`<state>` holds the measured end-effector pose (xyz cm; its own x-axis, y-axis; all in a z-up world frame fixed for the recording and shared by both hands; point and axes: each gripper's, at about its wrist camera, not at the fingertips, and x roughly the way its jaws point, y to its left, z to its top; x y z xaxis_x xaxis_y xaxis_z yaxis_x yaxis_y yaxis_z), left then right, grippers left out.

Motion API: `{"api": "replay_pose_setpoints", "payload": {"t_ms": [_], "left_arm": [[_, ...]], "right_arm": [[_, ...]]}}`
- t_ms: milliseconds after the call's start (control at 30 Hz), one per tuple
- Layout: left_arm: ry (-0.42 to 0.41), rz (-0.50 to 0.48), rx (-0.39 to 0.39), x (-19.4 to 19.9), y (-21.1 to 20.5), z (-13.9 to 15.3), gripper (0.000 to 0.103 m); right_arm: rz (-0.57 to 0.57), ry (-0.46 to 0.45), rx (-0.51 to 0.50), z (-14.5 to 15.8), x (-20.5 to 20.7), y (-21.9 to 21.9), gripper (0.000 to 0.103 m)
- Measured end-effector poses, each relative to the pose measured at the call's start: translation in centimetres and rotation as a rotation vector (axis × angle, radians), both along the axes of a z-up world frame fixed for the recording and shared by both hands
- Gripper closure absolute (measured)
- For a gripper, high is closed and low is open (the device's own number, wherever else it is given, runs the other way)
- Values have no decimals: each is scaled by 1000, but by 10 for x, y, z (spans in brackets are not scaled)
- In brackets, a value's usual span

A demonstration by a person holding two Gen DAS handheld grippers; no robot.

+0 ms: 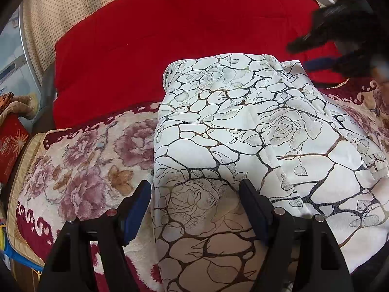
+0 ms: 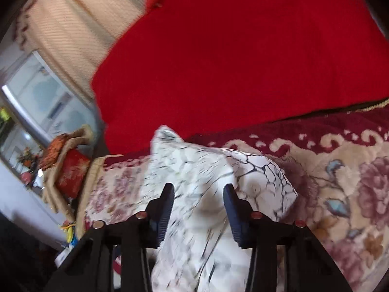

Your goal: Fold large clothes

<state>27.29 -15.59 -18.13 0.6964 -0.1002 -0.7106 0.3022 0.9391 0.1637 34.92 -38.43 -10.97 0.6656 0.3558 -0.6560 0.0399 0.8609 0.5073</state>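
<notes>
A white garment (image 1: pixel 243 133) printed with dark vein lines and roses lies in a folded heap on the floral blanket (image 1: pixel 85 158). My left gripper (image 1: pixel 194 189) is open and wide over the garment's near left part; a strip of blanket shows between its left finger (image 1: pixel 138 206) and the cloth's edge. In the left wrist view my right gripper (image 1: pixel 300 56) is a dark blur above the garment's far right corner, with no cloth in it. In the blurred right wrist view the garment (image 2: pixel 194 170) shows through the gap of my right gripper (image 2: pixel 198 189), whose fingers stand partly apart.
A thick red quilt (image 1: pixel 170 48) is piled behind the garment across the back of the bed. A red box (image 1: pixel 12 146) and cluttered things sit off the bed's left edge. Dotted beige curtain (image 1: pixel 60 12) hangs at the back left.
</notes>
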Motion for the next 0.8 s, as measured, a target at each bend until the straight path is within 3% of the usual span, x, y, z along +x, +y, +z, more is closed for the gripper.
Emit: {"api": "replay_pose_setpoints", "payload": {"t_ms": [133,167,233,300,433,633,700,800], "left_arm": [[3,-1,-11,1,1,-2,27],[3,-1,-8,1,0,-2,27],[-1,-2,-3,0,0,-3,27],[1,1,-4,-1,0,-4,27],[10,8,-21,-1,3,-3,27],[46,-19,-77,-2,18,10,27],[38,-4,-103,-4,29,19,27],[11,23,-121,-7,46,27,27]], "right_arm": [[-64,165,-5,-57,39,-10,59],[-76,218,4,-75,45,-14,53],[-86,233,96,-96,44,-25,52],[-97,212,99,-90,35,-29,52],[-77,151,10,-59,2,-22,50],[84,-14,-83,-9,-76,13,50],[126,-55,-114,2,-98,27,51],[196,-98,-111,11,-122,47,63]]}}
